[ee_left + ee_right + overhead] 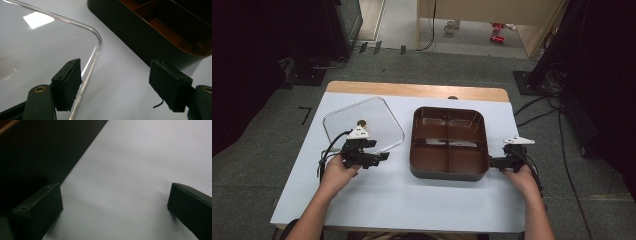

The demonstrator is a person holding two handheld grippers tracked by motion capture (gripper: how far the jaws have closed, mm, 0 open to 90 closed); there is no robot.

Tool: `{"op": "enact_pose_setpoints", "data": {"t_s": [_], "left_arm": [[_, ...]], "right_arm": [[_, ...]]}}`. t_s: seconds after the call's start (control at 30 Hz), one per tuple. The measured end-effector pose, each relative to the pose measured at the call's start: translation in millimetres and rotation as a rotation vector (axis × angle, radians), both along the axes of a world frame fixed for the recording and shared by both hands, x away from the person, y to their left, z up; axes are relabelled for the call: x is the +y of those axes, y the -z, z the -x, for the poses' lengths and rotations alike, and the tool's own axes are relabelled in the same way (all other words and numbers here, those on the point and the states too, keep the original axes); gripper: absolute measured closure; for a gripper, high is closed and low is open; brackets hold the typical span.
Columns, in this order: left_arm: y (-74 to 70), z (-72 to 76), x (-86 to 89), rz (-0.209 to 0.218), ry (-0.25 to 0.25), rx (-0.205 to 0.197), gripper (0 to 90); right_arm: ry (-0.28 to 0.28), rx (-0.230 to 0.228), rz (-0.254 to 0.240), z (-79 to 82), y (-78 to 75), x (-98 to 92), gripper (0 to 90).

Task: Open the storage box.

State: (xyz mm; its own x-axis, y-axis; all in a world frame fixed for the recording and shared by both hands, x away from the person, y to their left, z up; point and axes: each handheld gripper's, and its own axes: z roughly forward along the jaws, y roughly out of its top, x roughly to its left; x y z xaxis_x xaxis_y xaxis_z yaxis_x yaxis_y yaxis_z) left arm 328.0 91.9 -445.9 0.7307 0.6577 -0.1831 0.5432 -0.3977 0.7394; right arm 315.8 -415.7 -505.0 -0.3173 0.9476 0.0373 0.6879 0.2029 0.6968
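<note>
While bare white table (377, 195) is left in front of the clear lid (362, 122), the left gripper (382, 157) is seen spread wide and empty beside the lid's near corner. The brown tray (448, 172) is flanked rightward by the right gripper (492, 162), jaws apart, nothing held.

Lid (363, 123) left of tray (449, 142).

Lid (362, 125): clear glossy plastic. Tray (449, 172): glossy brown plastic inside, matt dark outside. Surface (422, 200): smooth matt white.
</note>
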Motion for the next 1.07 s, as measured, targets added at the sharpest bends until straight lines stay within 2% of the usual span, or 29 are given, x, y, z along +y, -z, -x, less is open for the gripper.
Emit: {"op": "enact_pose_setpoints", "data": {"t_s": [0.07,0.17,0.23,0.27,0.33,0.5,0.6,0.73,0.9,1.07], "left_arm": [[5.4,3.8,-2.2,0.006,0.024,0.026,26.1],[13.6,8.2,-7.0,0.031,0.034,0.067,25.3],[15.9,10.7,-11.4,0.007,0.045,0.063,24.9],[16.9,11.7,-12.9,-0.001,0.048,0.048,23.7],[19.7,12.9,-15.3,-0.004,0.041,0.035,22.9],[29.4,11.3,-21.9,-0.012,0.024,0.047,22.9],[35.6,10.3,-28.1,-0.059,0.002,0.023,22.9],[42.8,10.1,-34.4,-0.102,0.0,0.022,22.9],[45.3,12.9,-37.8,-0.123,0.019,-0.011,18.6],[49.4,20.0,-42.3,-0.171,0.026,-0.082,17.5]], "right_arm": [[0.0,0.0,0.0,0.0,0.0,0.0,0.0],[0.0,0.0,0.0,0.0,0.0,0.0,0.0],[0.0,0.0,0.0,0.0,0.0,0.0,0.0],[0.0,-0.001,0.0,0.0,0.0,0.0,0.0],[0.0,0.0,0.0,0.0,0.0,0.0,0.0],[0.0,0.0,0.0,0.0,0.0,0.0,0.0],[0.0,0.0,0.0,0.0,0.0,0.0,0.0],[-0.001,-0.001,0.0,0.0,0.0,0.0,0.0],[0.0,-0.001,0.0,0.0,0.0,0.0,0.0],[0.0,-0.001,0.001,0.1,0.0,0.0,0.0]]}}
